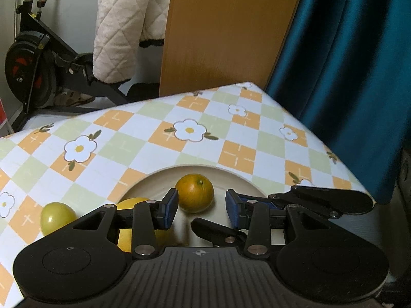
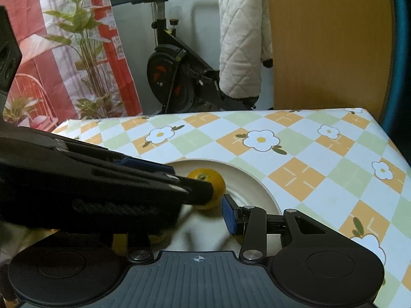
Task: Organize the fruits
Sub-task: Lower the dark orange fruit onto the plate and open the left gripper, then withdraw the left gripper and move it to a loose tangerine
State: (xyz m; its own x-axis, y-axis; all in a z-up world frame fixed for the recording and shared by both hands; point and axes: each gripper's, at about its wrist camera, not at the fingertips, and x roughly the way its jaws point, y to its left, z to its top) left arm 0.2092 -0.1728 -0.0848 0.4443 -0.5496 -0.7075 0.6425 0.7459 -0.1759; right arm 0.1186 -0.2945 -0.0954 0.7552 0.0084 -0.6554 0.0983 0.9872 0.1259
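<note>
On the checked, flower-printed tablecloth (image 1: 159,133) we see a cream plate (image 1: 239,177) holding an orange (image 1: 194,193), which sits toward its far side. From the left wrist view, a yellow fruit (image 1: 131,202) lies at the plate's near left, partly hidden behind our left gripper (image 1: 201,209), and a green fruit (image 1: 57,217) rests on the cloth just outside the plate's left rim. The left gripper's blue pads stand apart with nothing between them; the orange lies just beyond the tips, free of both. Our right gripper (image 1: 257,213) reaches in from the right, beside the left one. From the right wrist view, the left gripper's body crosses in front and covers the right gripper's left finger, so we cannot tell how its jaws stand; its visible blue pad (image 2: 229,217) is near the orange but apart from it. Behind the table stand an exercise bike (image 2: 174,77), a quilted white jacket (image 2: 241,41) and a wooden panel (image 1: 226,33)
</note>
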